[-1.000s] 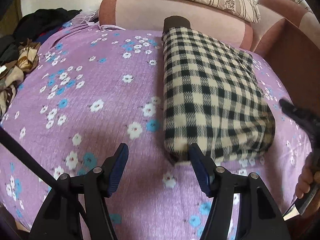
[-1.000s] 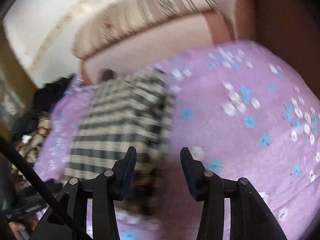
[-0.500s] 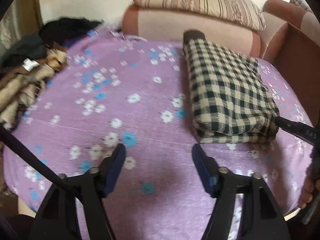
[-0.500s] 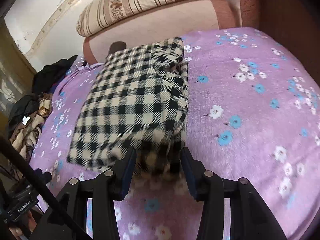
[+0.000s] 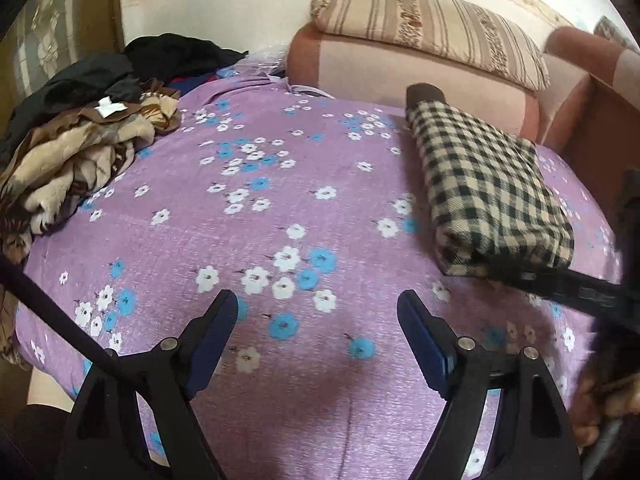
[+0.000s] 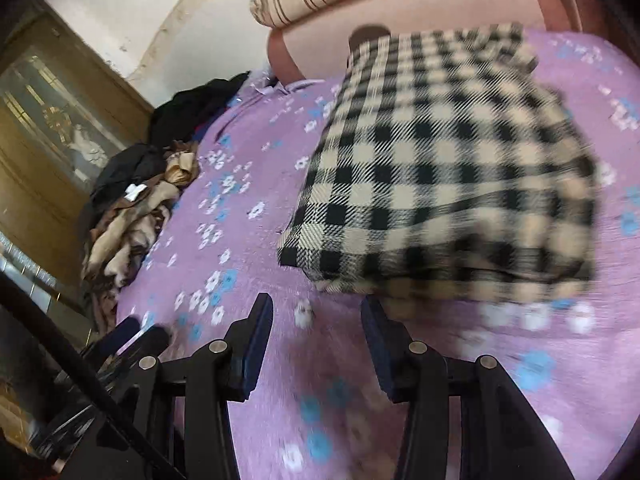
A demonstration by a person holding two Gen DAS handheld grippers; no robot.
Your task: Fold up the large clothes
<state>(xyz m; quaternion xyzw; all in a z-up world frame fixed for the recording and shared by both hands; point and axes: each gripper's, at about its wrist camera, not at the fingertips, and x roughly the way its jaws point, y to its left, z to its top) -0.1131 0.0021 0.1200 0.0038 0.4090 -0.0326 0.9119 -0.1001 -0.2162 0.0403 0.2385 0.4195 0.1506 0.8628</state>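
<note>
**Plaid bundle folded and parked at the bed's far side**

Checked black-and-cream fabric, the folded garment (image 5: 492,196), lies as a thick rectangle on the purple floral bedspread (image 5: 256,240), near the pink headboard cushion (image 5: 400,76) and the striped pillow (image 5: 432,28) on top of it. Its neat stacked edges suggest the folding of this piece is finished and it sits to one side to free the middle of the bed.

Over bare bedspread the left gripper (image 5: 318,312) has its jaws spreading wider, with nothing between them. The right gripper (image 6: 316,316) has its jaws apart just short of the bundle's near edge, empty as well; that view is blurred.

A heap of unfolded clothes (image 5: 80,152) waits at the opposite edge, likely the next supply. A white tag (image 5: 110,106) shows on it, but no writing is legible there.
</note>
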